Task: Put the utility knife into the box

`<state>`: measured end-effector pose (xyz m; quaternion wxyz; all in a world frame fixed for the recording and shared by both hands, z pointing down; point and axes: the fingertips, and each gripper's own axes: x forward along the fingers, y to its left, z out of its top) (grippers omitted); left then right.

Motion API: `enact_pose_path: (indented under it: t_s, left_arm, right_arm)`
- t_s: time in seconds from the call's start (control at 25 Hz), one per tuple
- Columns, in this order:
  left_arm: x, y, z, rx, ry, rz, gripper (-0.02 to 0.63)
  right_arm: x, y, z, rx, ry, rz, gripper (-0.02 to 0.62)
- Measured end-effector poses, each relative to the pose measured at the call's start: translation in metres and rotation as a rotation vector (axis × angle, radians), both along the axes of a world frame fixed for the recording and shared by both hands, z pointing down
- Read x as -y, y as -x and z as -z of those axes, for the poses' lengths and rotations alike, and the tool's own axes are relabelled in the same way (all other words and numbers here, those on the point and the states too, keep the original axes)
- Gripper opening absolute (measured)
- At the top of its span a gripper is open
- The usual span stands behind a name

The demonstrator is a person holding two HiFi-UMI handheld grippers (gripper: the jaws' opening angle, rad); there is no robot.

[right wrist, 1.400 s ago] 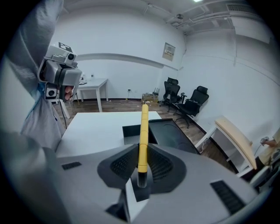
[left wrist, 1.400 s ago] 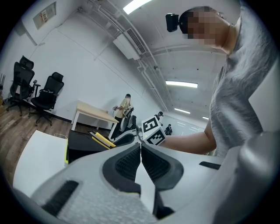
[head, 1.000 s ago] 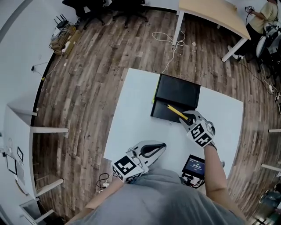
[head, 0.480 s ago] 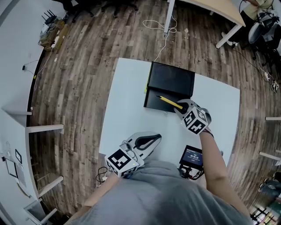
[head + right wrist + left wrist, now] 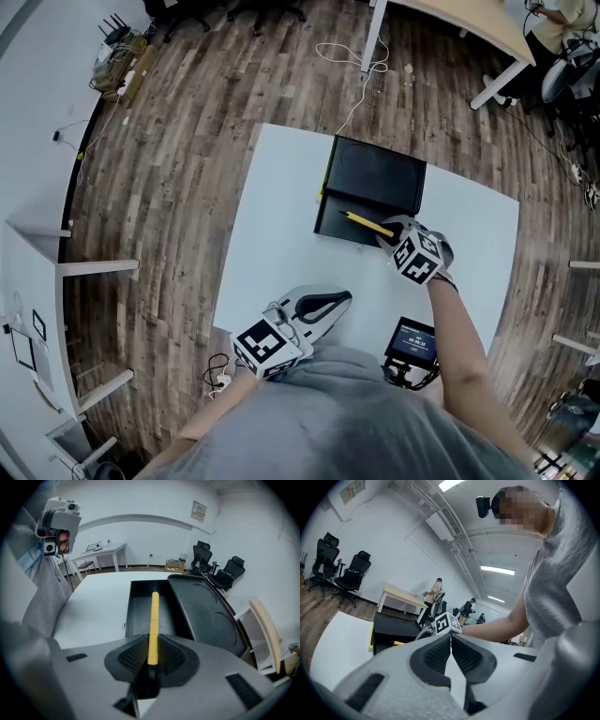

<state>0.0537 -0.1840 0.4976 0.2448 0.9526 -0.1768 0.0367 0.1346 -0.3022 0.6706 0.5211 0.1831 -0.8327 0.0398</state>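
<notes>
Right claw [image 5: 390, 232] [image 5: 152, 643] is clamped on the back end of the utility knife [image 5: 367, 223] [image 5: 153, 613], and the rest of it sticks straight forward out of the pads. The front half hangs over the open tray of the box [image 5: 373, 180] [image 5: 138, 613] just ahead of and below the claw, with the box lid lying flat to the claw's right. Likely risk: the rear of the knife looks level with or behind the near wall, so letting go here could leave it propped on the rim, or let it tip back onto the table [image 5: 279, 217]. It is also held by one end only, so it could swing down between the pads. The tray is narrow, so a skewed drop may catch a side wall. Knife is a slim, straight yellow bar, smooth plastic by the look, with faint segment lines. Box is matte black, rigid and rectangular, with a shallow trough, and its lid has round moulded dents. Pads are dark and ribbed. Table is plain white and smooth. Left claw [image 5: 343, 300] [image 5: 451, 638] is pinched together with nothing in it, well back by the person's body.
</notes>
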Motion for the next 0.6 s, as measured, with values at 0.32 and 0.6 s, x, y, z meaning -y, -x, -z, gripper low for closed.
enact_pose_path:
  t_s: [0.32, 0.6]
  left_arm:
    - [-0.001, 0.003, -0.004, 0.005, 0.008, 0.006, 0.018]
    - [-0.001, 0.003, -0.007, 0.004, 0.012, 0.007, 0.018]
  right_arm:
    - [0.000, -0.001, -0.022, -0.044, 0.078, 0.046, 0.078]
    - [-0.006, -0.002, -0.028, -0.084, 0.154, 0.098, 0.078]
